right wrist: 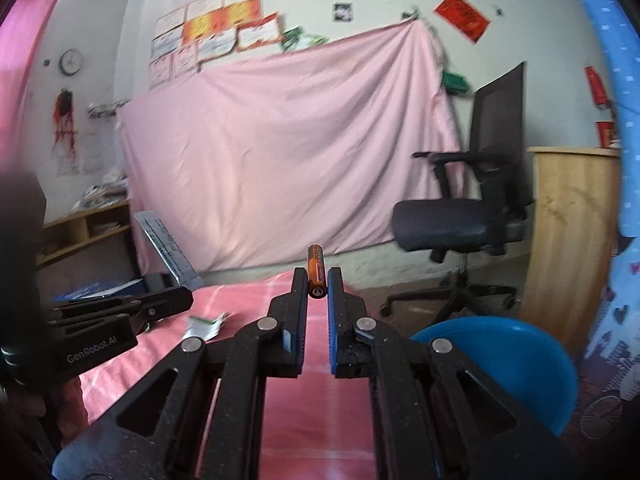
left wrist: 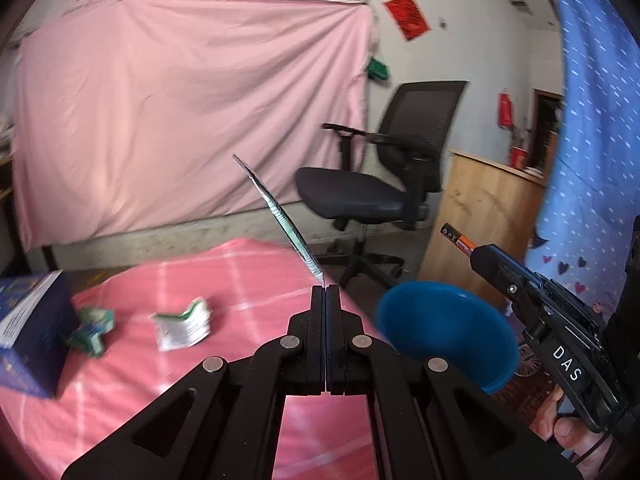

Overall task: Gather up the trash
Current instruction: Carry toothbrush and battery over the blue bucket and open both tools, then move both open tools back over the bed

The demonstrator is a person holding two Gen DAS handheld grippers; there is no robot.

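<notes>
My left gripper [left wrist: 325,289] is shut on a flat silver-and-green wrapper [left wrist: 278,214] that sticks up above the pink table [left wrist: 248,280]. The wrapper also shows in the right wrist view [right wrist: 168,250], held by the left gripper [right wrist: 182,298]. My right gripper [right wrist: 318,276] is shut on an orange-and-black battery [right wrist: 316,272], held in the air; it also shows in the left wrist view [left wrist: 460,240]. A blue bowl [left wrist: 444,330] sits at the table's right edge, below the right gripper [left wrist: 474,254]; it also shows in the right wrist view [right wrist: 516,360]. A folded white-green leaflet [left wrist: 182,324] and a crumpled green wrapper [left wrist: 91,326] lie on the table.
A dark blue box [left wrist: 30,332] stands at the table's left. A black office chair [left wrist: 384,172] and a wooden cabinet [left wrist: 480,216] stand beyond the table. A pink sheet [left wrist: 180,112] hangs on the back wall. A blue curtain [left wrist: 592,120] hangs at the right.
</notes>
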